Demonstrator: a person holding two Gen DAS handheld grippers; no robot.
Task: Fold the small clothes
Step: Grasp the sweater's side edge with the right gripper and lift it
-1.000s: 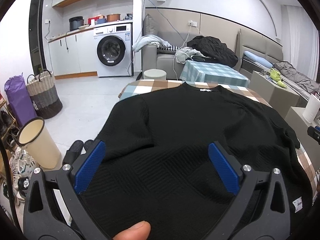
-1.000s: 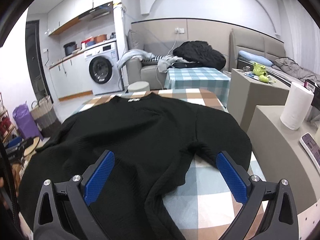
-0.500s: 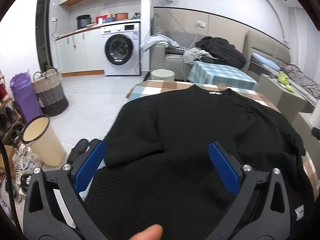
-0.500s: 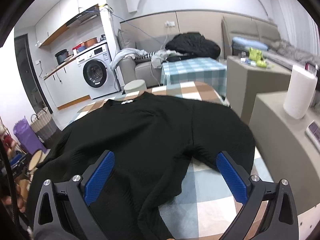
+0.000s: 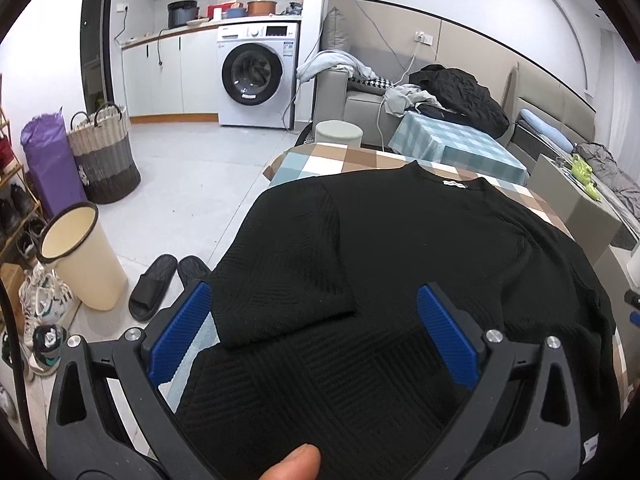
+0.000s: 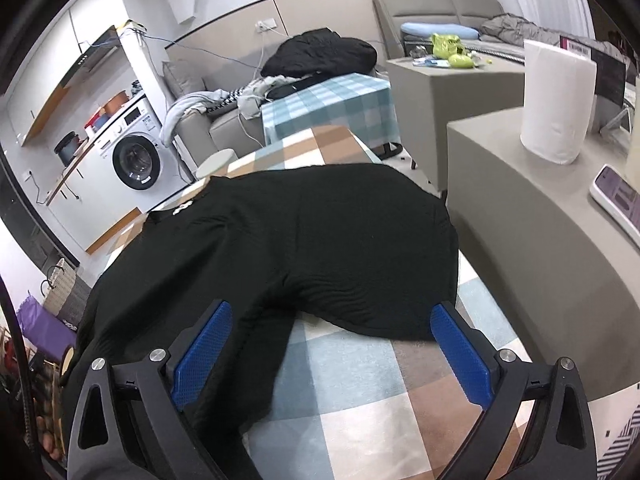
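Note:
A black knit sweater (image 5: 400,264) lies spread flat on a checked tablecloth (image 5: 320,164), collar at the far end. Its left sleeve (image 5: 280,272) is folded in over the body. My left gripper (image 5: 314,336) is open above the sweater's lower left part, blue pads wide apart, holding nothing. In the right wrist view the sweater (image 6: 280,240) fills the middle, its right sleeve (image 6: 380,296) lying out sideways on the cloth (image 6: 360,400). My right gripper (image 6: 330,354) is open and empty above the sleeve's lower edge.
A grey cabinet (image 6: 540,260) with a paper towel roll (image 6: 556,100) and a phone (image 6: 620,196) stands close on the right. On the floor to the left are a cream bin (image 5: 76,256), slippers (image 5: 156,284) and a woven basket (image 5: 104,152).
Both grippers stayed open. The left view swung left and dropped slightly over the folded left sleeve. The right gripper tilted and moved closer over the right sleeve.

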